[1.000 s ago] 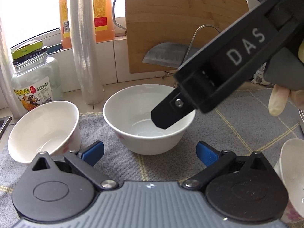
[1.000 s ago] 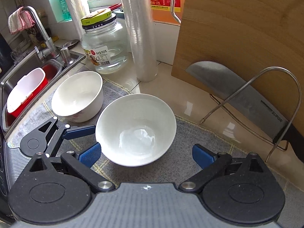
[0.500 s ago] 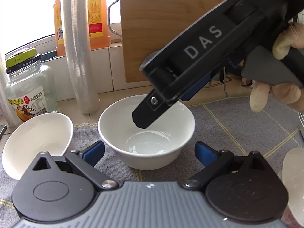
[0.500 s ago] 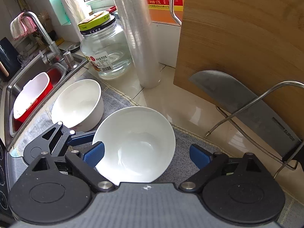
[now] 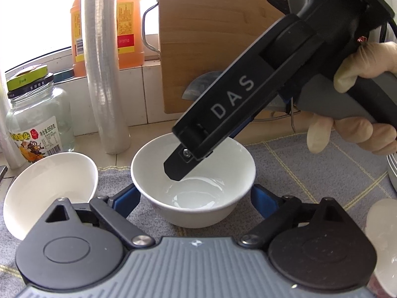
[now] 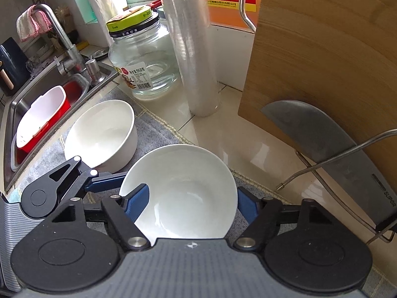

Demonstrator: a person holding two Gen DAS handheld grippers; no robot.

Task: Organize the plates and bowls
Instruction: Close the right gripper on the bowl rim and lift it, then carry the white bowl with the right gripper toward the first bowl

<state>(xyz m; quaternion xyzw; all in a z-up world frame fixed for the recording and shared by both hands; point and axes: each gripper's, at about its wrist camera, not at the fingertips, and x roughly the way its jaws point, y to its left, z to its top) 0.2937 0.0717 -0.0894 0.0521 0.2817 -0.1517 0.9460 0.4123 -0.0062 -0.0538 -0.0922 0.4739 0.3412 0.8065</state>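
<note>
A white bowl stands on a grey cloth; it also shows in the right wrist view. My left gripper is open, its blue pads on either side of the bowl near its base. My right gripper is open above the bowl: its left blue finger is inside the rim, the right one outside. The right gripper's black body reaches down into the bowl in the left wrist view. A second white bowl stands to the left, also seen in the right wrist view.
A glass jar, a cling film roll and an orange bottle stand at the back. A wooden board, cleaver and wire rack stand at the right. The sink lies at the left. Another white dish sits at right.
Both grippers have moved closer to the middle bowl. The right gripper has come lower, with one finger now inside the rim. The left pads now flank the bowl.
</note>
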